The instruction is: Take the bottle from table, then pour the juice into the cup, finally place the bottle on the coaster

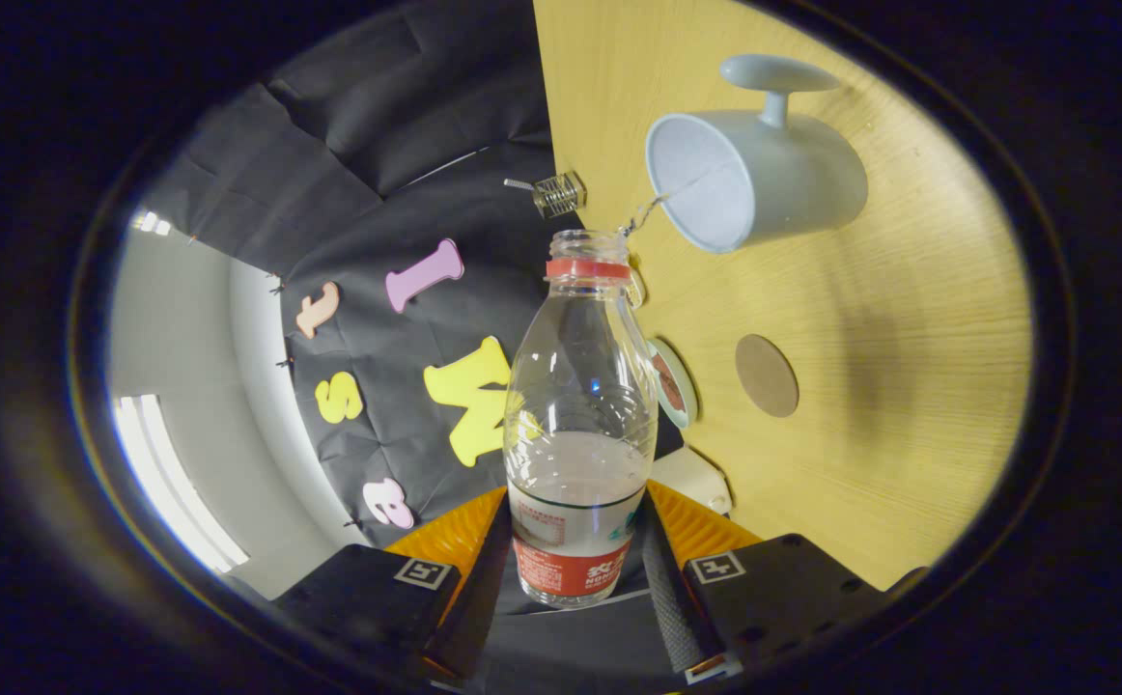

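Gripper view: the tool (pixel 575 565) grips the tipped bottle (pixel 580 415), its neck pointing at the cup (pixel 749 174) near the table (pixel 909 405) edge, liquid streaming; coaster (pixel 767 375) alongside.

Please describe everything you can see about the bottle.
The bottle is clear plastic, uncapped, with a red neck ring and a red and white label near its base. The gripper jaws press on its lower body from both sides. It is tilted toward the cup, a thin stream leaving its mouth. Some liquid remains inside.
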